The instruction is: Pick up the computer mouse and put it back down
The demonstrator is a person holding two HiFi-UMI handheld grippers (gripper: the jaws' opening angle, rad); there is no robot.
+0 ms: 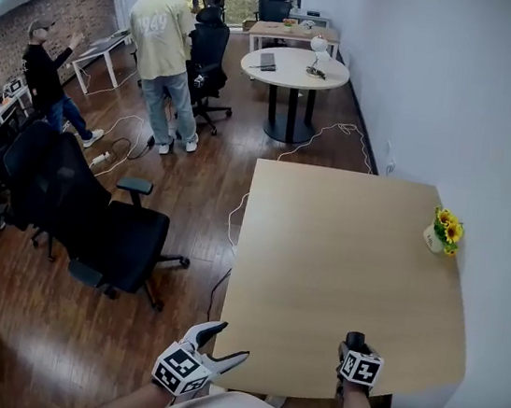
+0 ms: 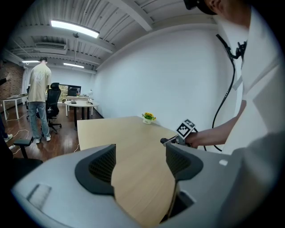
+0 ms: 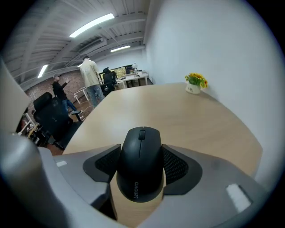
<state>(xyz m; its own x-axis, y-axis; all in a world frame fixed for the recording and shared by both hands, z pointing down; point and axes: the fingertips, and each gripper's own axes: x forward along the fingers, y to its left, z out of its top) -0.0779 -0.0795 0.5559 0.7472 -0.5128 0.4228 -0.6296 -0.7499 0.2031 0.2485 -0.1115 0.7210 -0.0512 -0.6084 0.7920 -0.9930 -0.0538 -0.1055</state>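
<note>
A black computer mouse sits between the pads of my right gripper, which is shut on its sides, buttons pointing away from me. In the head view that gripper is low over the near right part of the light wooden table, with the mouse a dark lump at its tip. My left gripper hangs at the table's near left corner, jaws open and empty. In the left gripper view, the left gripper frames only bare tabletop, and the right gripper shows beyond it.
A small pot of yellow flowers stands at the table's right edge by the white wall. A black office chair is on the wooden floor to the left. Farther back are a round white table and two people.
</note>
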